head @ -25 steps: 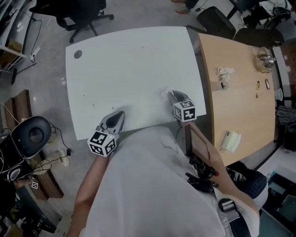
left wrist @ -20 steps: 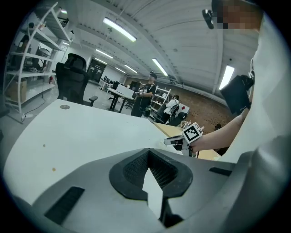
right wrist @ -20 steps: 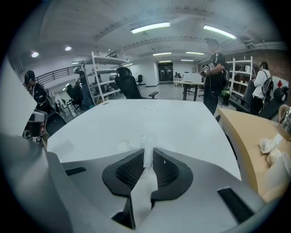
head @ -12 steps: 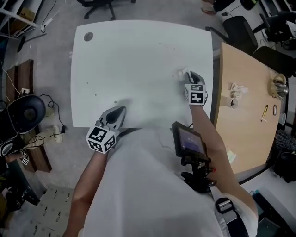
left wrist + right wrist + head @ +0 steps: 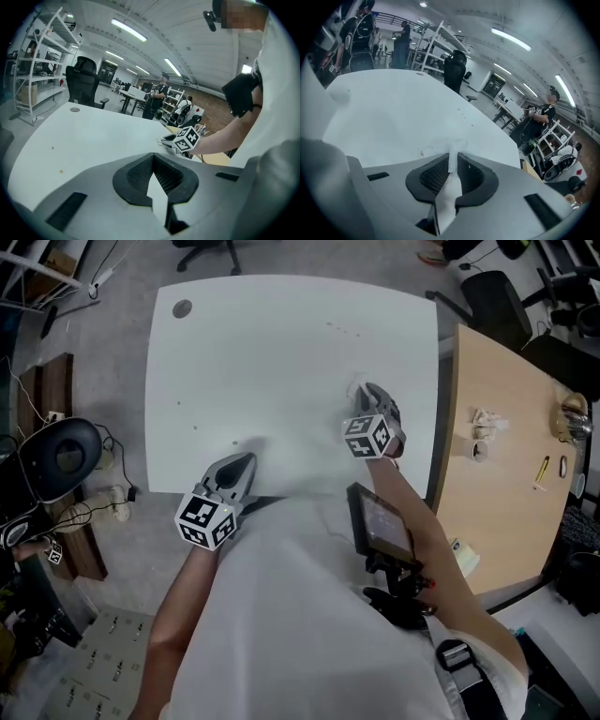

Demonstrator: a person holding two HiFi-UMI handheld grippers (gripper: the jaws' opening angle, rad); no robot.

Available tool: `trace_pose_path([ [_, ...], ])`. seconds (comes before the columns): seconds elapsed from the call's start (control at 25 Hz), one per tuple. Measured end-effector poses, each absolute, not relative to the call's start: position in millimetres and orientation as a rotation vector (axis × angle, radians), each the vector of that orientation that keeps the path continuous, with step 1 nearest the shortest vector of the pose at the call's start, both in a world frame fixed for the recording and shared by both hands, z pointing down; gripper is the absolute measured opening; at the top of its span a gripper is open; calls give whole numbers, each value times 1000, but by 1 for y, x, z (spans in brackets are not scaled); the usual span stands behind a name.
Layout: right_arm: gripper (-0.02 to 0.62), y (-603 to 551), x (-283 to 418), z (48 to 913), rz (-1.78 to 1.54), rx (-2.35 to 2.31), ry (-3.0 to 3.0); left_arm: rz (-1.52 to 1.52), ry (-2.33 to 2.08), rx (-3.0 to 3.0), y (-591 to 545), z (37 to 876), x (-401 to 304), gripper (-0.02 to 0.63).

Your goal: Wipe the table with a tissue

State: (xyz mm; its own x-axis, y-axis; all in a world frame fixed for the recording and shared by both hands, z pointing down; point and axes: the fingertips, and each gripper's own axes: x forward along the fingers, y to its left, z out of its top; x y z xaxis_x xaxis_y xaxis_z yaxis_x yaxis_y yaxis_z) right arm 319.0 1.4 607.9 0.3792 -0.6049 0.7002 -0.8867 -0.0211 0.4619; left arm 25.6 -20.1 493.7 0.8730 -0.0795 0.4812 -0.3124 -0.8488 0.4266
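Note:
The white table [image 5: 281, 352] fills the middle of the head view. My right gripper [image 5: 367, 392] rests on its right part, near the right edge, shut on a white tissue [image 5: 358, 388] that touches the tabletop. In the right gripper view the tissue [image 5: 449, 192] runs as a strip between the dark pads, and a crumpled bit sticks out past the tips of the right gripper [image 5: 453, 157] onto the table [image 5: 393, 112]. My left gripper [image 5: 247, 462] sits at the near edge, shut, holding nothing. In the left gripper view, beyond that gripper [image 5: 152, 157], the right gripper [image 5: 172, 140] shows across the table.
A wooden table [image 5: 506, 474] joins on the right, with a crumpled tissue [image 5: 487, 421] and small items on it. A round grommet [image 5: 182, 308] marks the white table's far left corner; a few specks [image 5: 342, 329] lie far right. A black stool [image 5: 61, 457] stands left.
My right gripper has slid over the table's right part with the tissue and rolled, so its marker cube faces differently. The left gripper has stayed at the near edge.

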Motion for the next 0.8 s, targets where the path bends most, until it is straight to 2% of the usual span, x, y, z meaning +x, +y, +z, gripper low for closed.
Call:
trace_pose_path([
  [0.36,52,-2,259,611,329,1558,-1516,622,-283,2555,-14,491,26,6],
  [0.64,54,9,165,605,595,1313,-1987,617,-298,2566,-16,486,31,6],
  [0.8,54,14,149,592,628,1340,-2077,612,-315,2563,-13,486,33,6],
])
